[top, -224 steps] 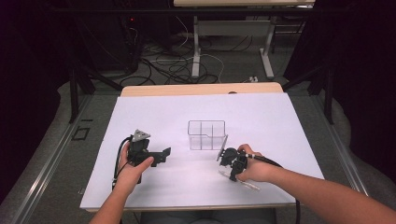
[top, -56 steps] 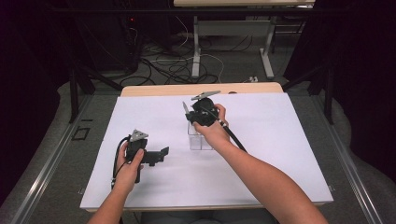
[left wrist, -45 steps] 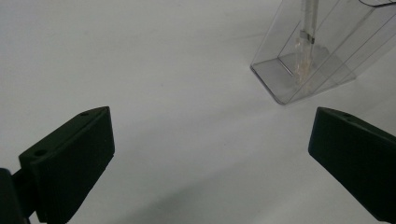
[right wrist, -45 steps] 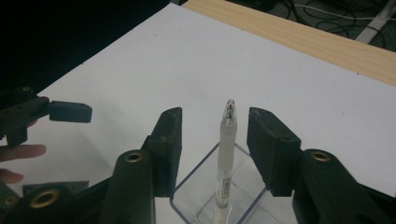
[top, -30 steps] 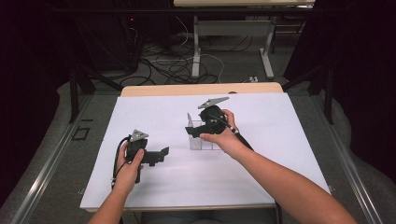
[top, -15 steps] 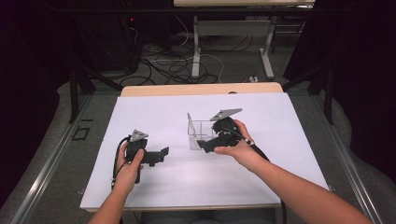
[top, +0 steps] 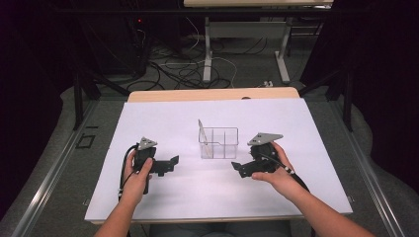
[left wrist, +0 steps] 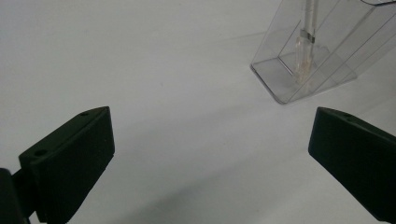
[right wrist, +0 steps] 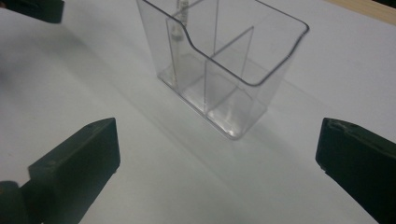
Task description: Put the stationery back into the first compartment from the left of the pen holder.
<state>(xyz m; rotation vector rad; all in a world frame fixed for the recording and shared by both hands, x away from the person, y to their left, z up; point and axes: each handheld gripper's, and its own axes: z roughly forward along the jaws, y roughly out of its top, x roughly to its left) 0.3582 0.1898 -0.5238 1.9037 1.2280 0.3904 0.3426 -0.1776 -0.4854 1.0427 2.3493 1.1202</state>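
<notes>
no readable text, labels or numbers anywhere

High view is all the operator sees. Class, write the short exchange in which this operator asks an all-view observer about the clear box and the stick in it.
Operator: Is the stick plain all the way up?
Observer: No. The left gripper view shows a dark band on it, partway up.
Operator: Anything else in the clear box?
Observer: The right gripper view shows the compartments nearest that camera with nothing in them.
Operator: Is the left gripper holding something?
Observer: No. Its fingers stand wide apart, with just the bare white table between them.
</notes>
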